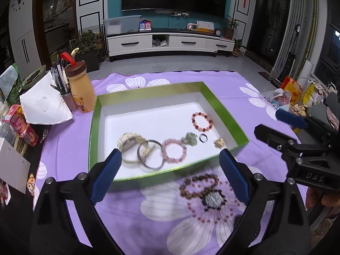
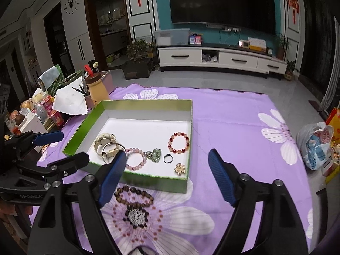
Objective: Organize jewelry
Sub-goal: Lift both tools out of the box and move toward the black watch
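Brown wooden-bead bracelet [image 2: 133,195] lies outside box, on purple flower-print cloth [image 2: 233,123], just beside near wall of green-rimmed white-floored shallow box [image 2: 167,181]. Likely last piece to go in. Left gripper [image 1: 170,170] spread wide, empty, hovering above bracelet. Right gripper [image 2: 167,176] spread too, empty. Best: lower straight, pinch one bead run, lift clear of wall, drop on bare floor away from pink bead bracelet [image 2: 136,159].

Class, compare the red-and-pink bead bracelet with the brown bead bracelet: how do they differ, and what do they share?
The red-and-pink bead bracelet lies inside the green box; the brown bead bracelet lies outside on the purple cloth. The red-and-pink one forms an open round ring; the brown one is flattened into a long oval and looks larger. Both are bead loops lying flat, untouched by either claw.
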